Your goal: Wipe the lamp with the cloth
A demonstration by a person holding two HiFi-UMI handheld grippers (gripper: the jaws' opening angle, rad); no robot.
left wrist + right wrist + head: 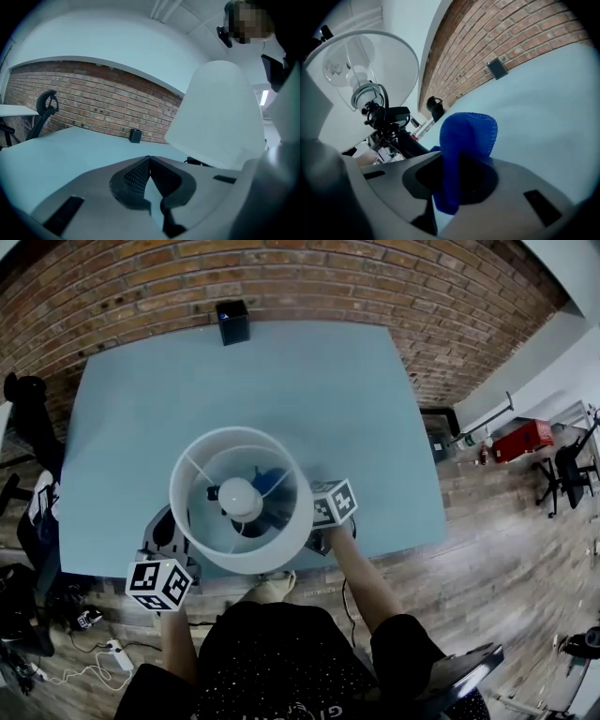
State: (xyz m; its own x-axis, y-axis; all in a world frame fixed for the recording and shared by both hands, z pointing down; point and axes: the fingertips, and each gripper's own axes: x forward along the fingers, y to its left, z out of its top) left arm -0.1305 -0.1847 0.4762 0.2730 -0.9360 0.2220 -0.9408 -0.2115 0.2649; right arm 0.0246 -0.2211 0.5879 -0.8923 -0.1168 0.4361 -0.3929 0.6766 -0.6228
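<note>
From above, the lamp's white shade (202,521) stands near the table's front edge with the bulb (240,495) at its centre. The blue cloth (465,136) is bunched upright between the jaws of my right gripper (457,171), which is shut on it. That gripper sits low at the lamp's right side, under the shade (370,70). A bit of the cloth (271,481) shows through the shade opening. My left gripper (150,160) is shut with nothing in it, just left of the shade (220,117), its marker cube (157,584) at the table's front edge.
The teal table (309,399) stretches back to a brick wall (309,277), with a small black box (232,322) at its far edge. Black office chairs (28,418) stand left of the table. The person's torso is close to the front edge.
</note>
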